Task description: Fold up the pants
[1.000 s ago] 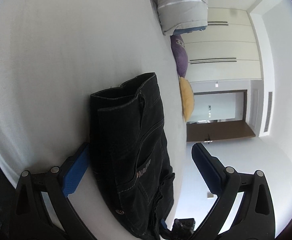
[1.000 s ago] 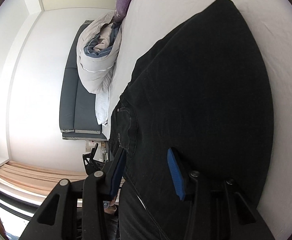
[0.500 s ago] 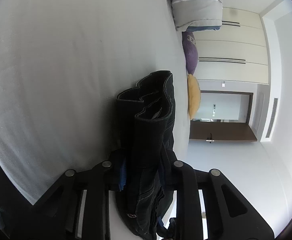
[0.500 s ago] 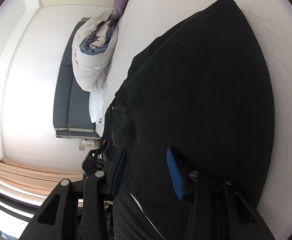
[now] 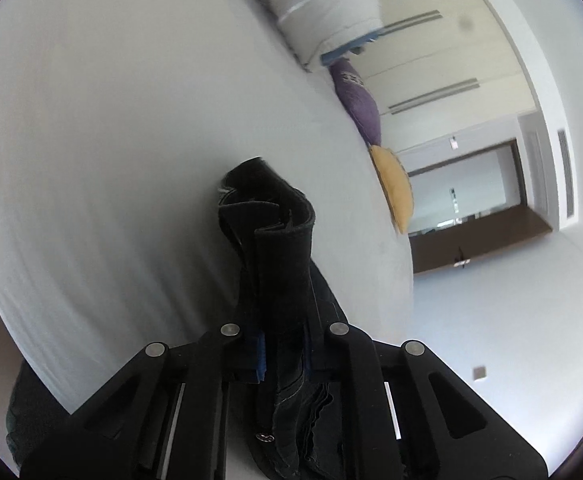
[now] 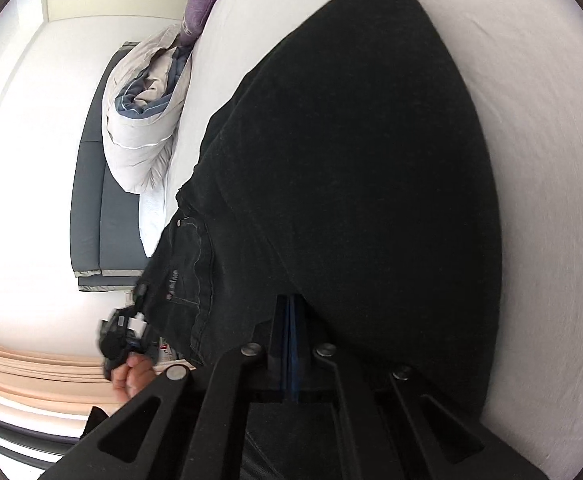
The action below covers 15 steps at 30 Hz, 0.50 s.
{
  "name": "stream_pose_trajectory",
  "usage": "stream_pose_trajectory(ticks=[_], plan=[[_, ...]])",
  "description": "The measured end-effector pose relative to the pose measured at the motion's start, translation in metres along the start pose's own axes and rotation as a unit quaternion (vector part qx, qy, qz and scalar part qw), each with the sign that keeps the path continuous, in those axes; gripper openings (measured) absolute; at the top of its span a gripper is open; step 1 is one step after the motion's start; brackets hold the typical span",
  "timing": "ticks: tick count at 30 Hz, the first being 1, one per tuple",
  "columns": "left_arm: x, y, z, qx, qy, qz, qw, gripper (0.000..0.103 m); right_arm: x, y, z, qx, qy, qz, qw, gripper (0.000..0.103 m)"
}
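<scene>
Black pants (image 6: 363,168) lie across the white bed (image 6: 543,160), legs spread flat in the right wrist view. My right gripper (image 6: 291,320) is shut, its blue pads pinched on the near edge of the fabric. In the left wrist view the waistband end of the pants (image 5: 279,264) stands bunched and lifted off the bed (image 5: 111,140). My left gripper (image 5: 283,344) grips that end, its jaws still closing on it. The right wrist view also shows the left gripper (image 6: 123,332) and the hand (image 6: 135,376) holding it at the waist end.
A rolled grey duvet (image 5: 323,4) lies at the bed's far end, with a purple pillow (image 5: 357,100) and a yellow pillow (image 5: 393,188) beside it. A dark padded headboard (image 6: 91,200) and beige curtains (image 6: 31,372) show past the bed's edge. White sheet stretches left of the pants.
The left gripper closed on the waistband and rose, pulling it up into a bunch. The right gripper's jaws closed on the fabric edge while staying in place.
</scene>
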<state>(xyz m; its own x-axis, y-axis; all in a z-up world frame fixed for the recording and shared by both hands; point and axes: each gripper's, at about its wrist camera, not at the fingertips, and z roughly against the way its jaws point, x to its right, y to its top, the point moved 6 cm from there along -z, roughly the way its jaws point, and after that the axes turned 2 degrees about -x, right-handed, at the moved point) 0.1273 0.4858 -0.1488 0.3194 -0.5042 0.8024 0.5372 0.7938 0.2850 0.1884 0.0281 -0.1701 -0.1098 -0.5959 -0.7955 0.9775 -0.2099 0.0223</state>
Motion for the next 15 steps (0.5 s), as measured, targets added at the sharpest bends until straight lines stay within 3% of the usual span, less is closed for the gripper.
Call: stream_pose_trajectory(ticks=[2,3,5,7,9,10,11,12,14,15], plan=[[0.052,-0.006,-0.001,0.001,0.01,-0.082,0.9966,0.01,0.0,-0.001,0.001,0.004,0.0,0.006,1.0,0.0],[0.084,-0.017,-0.004,-0.003,0.015,-0.136,0.9906,0.01,0.0,-0.001,0.002,0.006,0.003,0.008,1.0,0.0],[0.147,-0.052,-0.016,-0.017,0.021,-0.254,0.9668,0.01,-0.003,-0.001,0.005,0.011,0.013,0.016,1.0,0.004],[0.2,-0.111,-0.035,-0.043,0.031,-0.388,0.9201,0.01,-0.009,-0.001,0.013,0.019,0.033,0.018,0.999,0.03],[0.225,-0.178,-0.057,-0.069,0.045,-0.507,0.8578,0.01,-0.021,0.002,0.026,0.033,0.068,0.019,0.997,0.075],[0.226,-0.204,-0.068,-0.087,0.048,-0.54,0.8361,0.01,-0.026,0.004,0.034,0.042,0.077,0.022,0.996,0.083],[0.222,-0.226,-0.078,-0.108,0.048,-0.558,0.8213,0.01,-0.031,0.008,0.044,0.055,0.075,0.027,0.995,0.097],[0.213,-0.25,-0.091,-0.134,0.052,-0.571,0.8081,0.01,-0.032,0.012,0.052,0.069,0.065,0.029,0.995,0.103],[0.2,-0.275,-0.103,-0.155,0.064,-0.585,0.7938,0.01,-0.032,0.019,0.07,0.087,0.072,0.024,0.993,0.103],[0.194,-0.29,-0.106,-0.159,0.074,-0.601,0.7798,0.01,-0.032,0.021,0.075,0.086,0.083,0.019,0.993,0.103]])
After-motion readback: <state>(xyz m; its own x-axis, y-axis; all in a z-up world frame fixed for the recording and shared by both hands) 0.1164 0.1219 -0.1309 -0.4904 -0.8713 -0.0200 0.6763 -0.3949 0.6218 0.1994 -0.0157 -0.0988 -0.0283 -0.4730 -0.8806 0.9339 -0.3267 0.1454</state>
